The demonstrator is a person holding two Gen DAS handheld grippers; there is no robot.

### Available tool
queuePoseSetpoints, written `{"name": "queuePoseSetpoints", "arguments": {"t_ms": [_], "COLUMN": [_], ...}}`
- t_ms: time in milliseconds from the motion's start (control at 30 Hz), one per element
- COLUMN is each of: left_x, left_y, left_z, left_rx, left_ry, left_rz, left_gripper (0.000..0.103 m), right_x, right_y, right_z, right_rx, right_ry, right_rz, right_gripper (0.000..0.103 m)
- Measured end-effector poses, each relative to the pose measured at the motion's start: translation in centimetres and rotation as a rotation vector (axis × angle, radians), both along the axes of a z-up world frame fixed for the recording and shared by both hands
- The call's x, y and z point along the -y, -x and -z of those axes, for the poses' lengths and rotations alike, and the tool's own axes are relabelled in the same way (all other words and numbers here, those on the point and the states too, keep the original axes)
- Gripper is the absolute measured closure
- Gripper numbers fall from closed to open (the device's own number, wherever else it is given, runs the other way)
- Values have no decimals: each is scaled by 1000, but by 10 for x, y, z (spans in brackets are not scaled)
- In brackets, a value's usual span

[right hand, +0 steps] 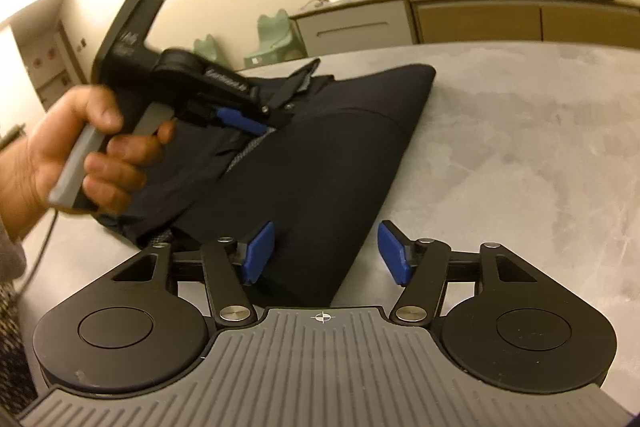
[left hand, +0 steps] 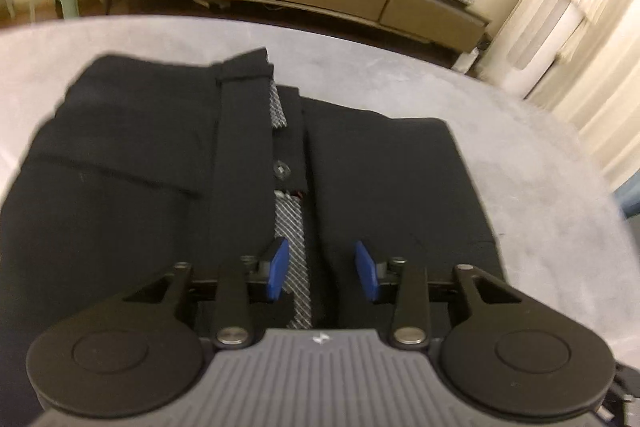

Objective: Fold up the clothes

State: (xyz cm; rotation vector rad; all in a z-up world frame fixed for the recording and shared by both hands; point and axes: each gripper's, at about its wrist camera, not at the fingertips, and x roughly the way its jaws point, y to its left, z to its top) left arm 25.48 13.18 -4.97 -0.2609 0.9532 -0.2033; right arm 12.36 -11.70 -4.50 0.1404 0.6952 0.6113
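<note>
A pair of black trousers (left hand: 360, 179) lies folded on the grey table (left hand: 540, 155), its waistband open to show a grey striped lining (left hand: 298, 259) and one button (left hand: 281, 169). The left tongs (left hand: 322, 269) hang spread over that lining, and the right tongs (right hand: 326, 253) stand spread at the garment's near edge, pinching nothing. White lettering on the left tool's body, seen from the right wrist, is too blurred to read.

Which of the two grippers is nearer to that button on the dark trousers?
Left. The left gripper hovers open over the fly, just below the button. The right gripper sits open at the trousers' near edge, further off.
</note>
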Motion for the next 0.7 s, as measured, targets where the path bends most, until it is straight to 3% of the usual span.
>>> {"name": "queuePoseSetpoints", "arguments": {"t_ms": [100,233,300,333,400,433,467,567,700], "left_x": [-4,11,20,23,27,28,28,16,-33], "left_y": [8,10,10,11,12,12,12,15,40], "left_z": [2,5,5,4,1,-1,-3,-12,-28], "left_rx": [-4,-35,-26,-15,-5,-6,-9,-10,49], "left_ry": [86,93,63,52,45,51,44,19,-45], "left_rz": [15,63,68,69,69,68,74,93,78], "left_gripper": [56,56,67,77,80,80,79,75,63], "right_x": [2,5,3,1,-7,-13,-18,-41,-80], "right_y": [-3,-2,1,4,11,17,22,44,74], "right_z": [0,0,-4,-7,-14,-17,-21,-33,-40], "right_rx": [-16,-19,-1,14,52,79,105,195,266], "right_ry": [-17,-16,-9,-6,8,22,36,99,148], "right_rz": [14,34,33,28,8,-5,-18,-82,-228], "right_gripper": [39,38,38,38,37,31,26,28,30]}}
